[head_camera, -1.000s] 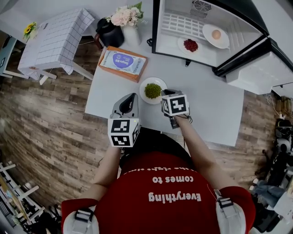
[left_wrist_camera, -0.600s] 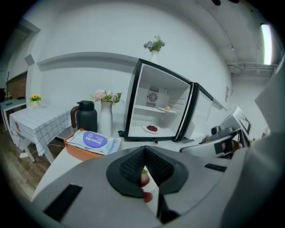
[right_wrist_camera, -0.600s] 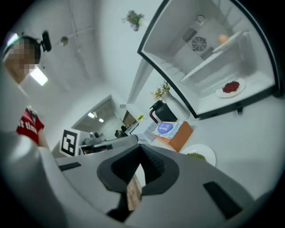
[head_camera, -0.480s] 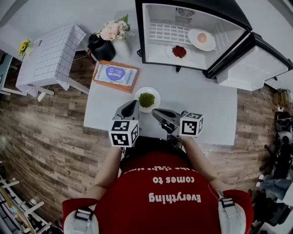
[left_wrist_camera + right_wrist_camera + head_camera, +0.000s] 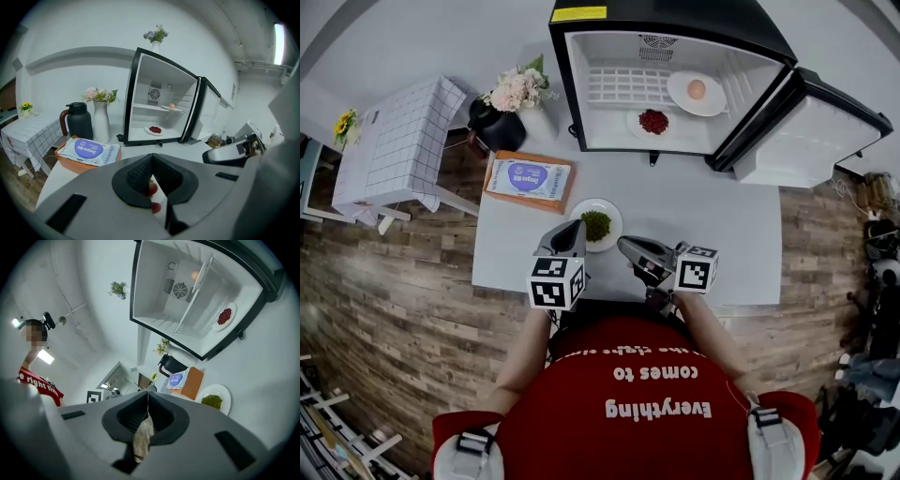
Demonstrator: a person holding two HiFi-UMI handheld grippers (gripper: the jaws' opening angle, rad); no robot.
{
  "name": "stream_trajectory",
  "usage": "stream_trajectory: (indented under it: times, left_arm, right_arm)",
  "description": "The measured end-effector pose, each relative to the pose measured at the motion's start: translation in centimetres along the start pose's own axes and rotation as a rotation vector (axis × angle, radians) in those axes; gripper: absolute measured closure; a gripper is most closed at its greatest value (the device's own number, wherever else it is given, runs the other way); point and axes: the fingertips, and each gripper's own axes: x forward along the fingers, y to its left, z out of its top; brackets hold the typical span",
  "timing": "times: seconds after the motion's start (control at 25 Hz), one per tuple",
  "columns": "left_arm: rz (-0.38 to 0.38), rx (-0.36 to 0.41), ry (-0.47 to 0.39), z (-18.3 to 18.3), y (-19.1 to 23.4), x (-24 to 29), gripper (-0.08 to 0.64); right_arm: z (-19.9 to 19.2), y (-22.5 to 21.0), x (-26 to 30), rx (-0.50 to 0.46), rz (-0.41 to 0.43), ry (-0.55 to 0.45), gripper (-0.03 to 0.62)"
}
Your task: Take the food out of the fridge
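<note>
The black fridge [image 5: 572, 84] stands open on the white table [image 5: 712, 225]. Inside, a plate of red food [image 5: 653, 122] lies on the floor and a plate with an egg-like piece [image 5: 697, 90] on the shelf; both also show in the left gripper view, the red food [image 5: 154, 130] and the egg-like piece [image 5: 171, 106]. A white plate of green food [image 5: 596, 225] sits on the table near me. My left gripper [image 5: 574, 226] is shut and empty, its tip just left of that plate. My right gripper [image 5: 622, 243] is shut, holds nothing, hangs level and points left.
An orange tray with a blue-and-white pack [image 5: 528, 180] lies left of the green plate. Behind it stand a black kettle [image 5: 495, 131] and a vase of flowers [image 5: 520, 94]. The fridge door [image 5: 811, 141] swings out at the right. A small checked table [image 5: 394, 141] stands to the left.
My right gripper has lifted away from the green plate's right rim and turned from pointing down to pointing left. The left gripper has crept forward towards the plate. The fridge shows more fully.
</note>
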Motion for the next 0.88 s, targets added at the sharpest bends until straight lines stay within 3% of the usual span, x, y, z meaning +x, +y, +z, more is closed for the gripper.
stream_trajectory:
  times: [0.48,0.72,0.88]
  left_arm:
    - [-0.022,0.007,0.038,0.6,0.2,3.0,0.553]
    - [-0.047,0.020,0.046,1.2,-0.3,4.3,0.554]
    - [-0.058,0.032,0.047,1.8,-0.4,4.9,0.553]
  right_arm:
    - [3.5,-3.1,-0.4,0.013,-0.070,-0.025,0.575]
    - [7.6,-5.6,-3.1,0.053,-0.143,-0.145,0.575]
    - [11.1,-8.0,-5.6,0.209,-0.137,-0.304,0.571]
